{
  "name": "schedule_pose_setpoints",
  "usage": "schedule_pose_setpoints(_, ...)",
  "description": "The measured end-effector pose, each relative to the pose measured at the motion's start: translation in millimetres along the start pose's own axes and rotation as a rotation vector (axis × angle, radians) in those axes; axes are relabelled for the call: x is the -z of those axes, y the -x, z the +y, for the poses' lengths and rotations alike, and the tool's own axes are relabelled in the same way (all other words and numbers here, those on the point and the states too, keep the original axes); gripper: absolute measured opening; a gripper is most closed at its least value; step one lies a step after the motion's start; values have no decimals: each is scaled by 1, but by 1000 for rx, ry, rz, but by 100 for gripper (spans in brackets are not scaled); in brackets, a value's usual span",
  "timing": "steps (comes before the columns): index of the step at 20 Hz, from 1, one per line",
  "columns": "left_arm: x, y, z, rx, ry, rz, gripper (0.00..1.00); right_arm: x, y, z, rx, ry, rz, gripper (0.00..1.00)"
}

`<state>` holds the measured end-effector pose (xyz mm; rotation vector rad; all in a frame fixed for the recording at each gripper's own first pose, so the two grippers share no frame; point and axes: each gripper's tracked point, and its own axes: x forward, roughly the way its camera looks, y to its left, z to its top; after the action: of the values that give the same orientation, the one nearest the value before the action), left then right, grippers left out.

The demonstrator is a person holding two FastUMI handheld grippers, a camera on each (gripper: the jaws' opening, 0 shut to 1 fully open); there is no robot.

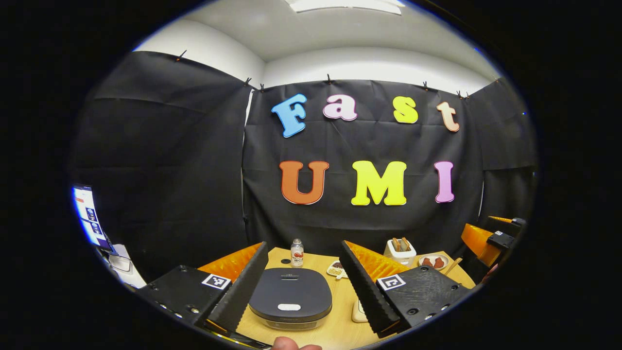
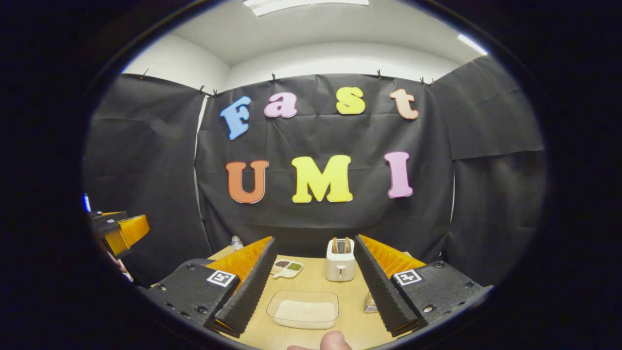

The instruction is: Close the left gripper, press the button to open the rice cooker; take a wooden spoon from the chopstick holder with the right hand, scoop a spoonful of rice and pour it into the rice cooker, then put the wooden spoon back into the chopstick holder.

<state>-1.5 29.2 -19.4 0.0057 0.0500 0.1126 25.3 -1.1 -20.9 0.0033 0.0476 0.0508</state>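
Note:
The rice cooker (image 1: 290, 296) sits on the wooden table with its dark lid down and a pale button (image 1: 289, 307) at the lid's near edge. My left gripper (image 1: 303, 248) is open, its fingers either side of the cooker and above it. A clear box of rice (image 2: 303, 311) lies low between the open fingers of my right gripper (image 2: 315, 240). A ribbed holder (image 2: 370, 304) peeks out beside the right finger, mostly hidden. A thin wooden handle (image 1: 454, 266) pokes up near the table's right edge.
At the back of the table stand a white toaster (image 2: 340, 265) with bread, a small divided dish (image 2: 286, 267) and a small bottle (image 1: 297, 253). A plate of red food (image 1: 433, 262) lies at the right. A monitor (image 1: 90, 216) glows at the far left.

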Motion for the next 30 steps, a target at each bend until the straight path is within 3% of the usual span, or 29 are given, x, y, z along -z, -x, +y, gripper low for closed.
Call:
schedule_pose_setpoints(10, 110, -6, 16, 2, 35, 347, 92, 30, -6, -55, 76, 22, 67, 100)
schedule_pose_setpoints(11, 116, -11, 16, 8, 41, 369, 70, 31, -6, -61, 84, 23, 72, 98)
schedule_pose_setpoints(12, 121, -17, 18, 10, 47, 394, 67, 30, -8, -68, 93, 24, 75, 98)
schedule_pose_setpoints(13, 129, -21, 19, 13, 54, 430, 50, 31, -9, -75, 104, 24, 74, 98)
schedule_pose_setpoints(16, 153, -28, 24, 22, 67, 521, 48, 30, -9, -95, 140, 27, 71, 98)
schedule_pose_setpoints(17, 153, -33, 33, -8, 75, 524, 33, 32, -10, -101, 150, 29, 76, 100)
schedule_pose_setpoints(19, 167, -39, 26, 29, 101, 573, 2, 33, -11, -112, 170, 26, 80, 98)
schedule_pose_setpoints(20, 173, -41, 26, 28, 108, 597, 6, 34, -12, -117, 179, 24, 84, 99)
schedule_pose_setpoints(21, 148, -10, 23, 18, 138, 618, 6, 38, -12, -121, 189, 25, 92, 100)
schedule_pose_setpoints(22, 186, -46, 24, 25, 144, 651, 0, 41, -11, -125, 196, 25, 99, 98)
schedule_pose_setpoints(30, 223, -76, 26, 27, 159, 739, 0, 64, -17, -140, 217, 35, 159, 100)
